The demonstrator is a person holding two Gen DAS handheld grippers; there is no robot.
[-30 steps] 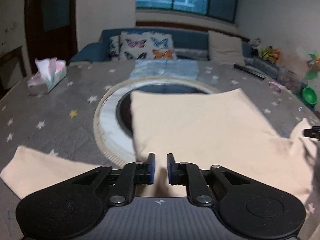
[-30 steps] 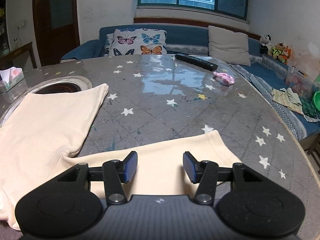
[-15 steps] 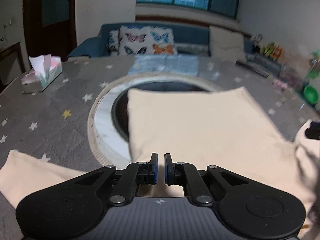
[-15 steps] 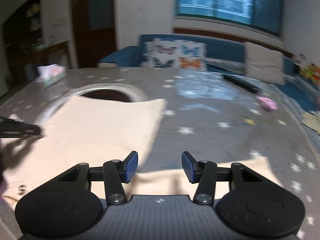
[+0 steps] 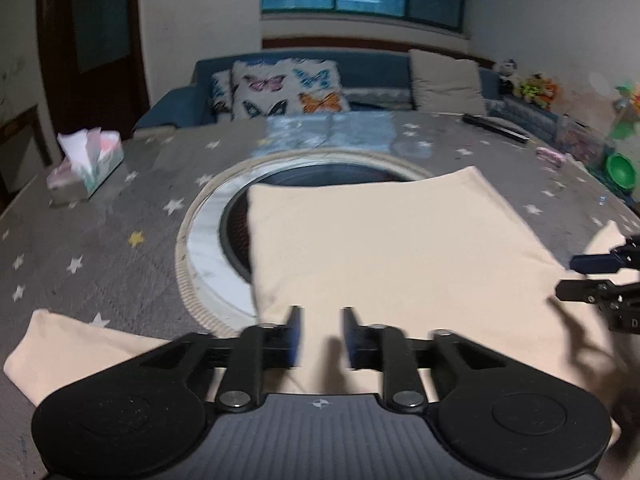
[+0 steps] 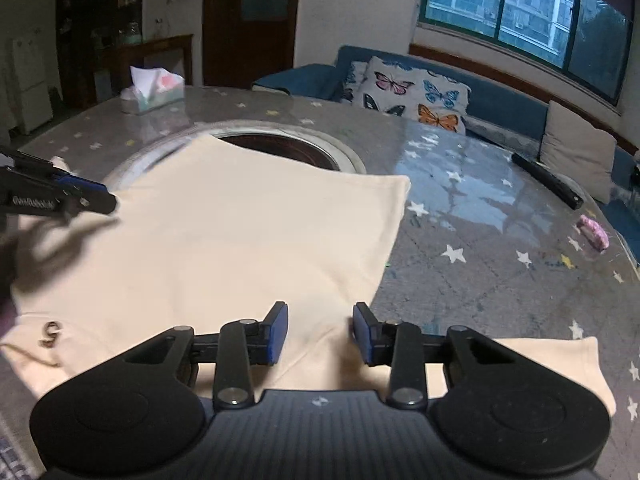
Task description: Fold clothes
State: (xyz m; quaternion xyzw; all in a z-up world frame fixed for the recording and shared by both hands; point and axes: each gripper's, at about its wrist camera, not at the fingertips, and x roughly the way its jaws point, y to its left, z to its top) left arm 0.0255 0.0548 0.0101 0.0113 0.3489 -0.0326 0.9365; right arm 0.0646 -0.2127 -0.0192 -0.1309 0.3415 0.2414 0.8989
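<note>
Figure: Cream shirt (image 6: 224, 240) spread flat on the tabletop (image 6: 500, 272), fold not yet begun.
Left gripper (image 5: 322, 334) and right gripper (image 6: 320, 332) hover released above its near edge; next, each should likely pinch a sleeve.

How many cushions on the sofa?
2 clearly: butterfly cushion at the sofa's middle, plain beige cushion toward its right end. A third may sit half hidden behind the butterfly one.
</note>
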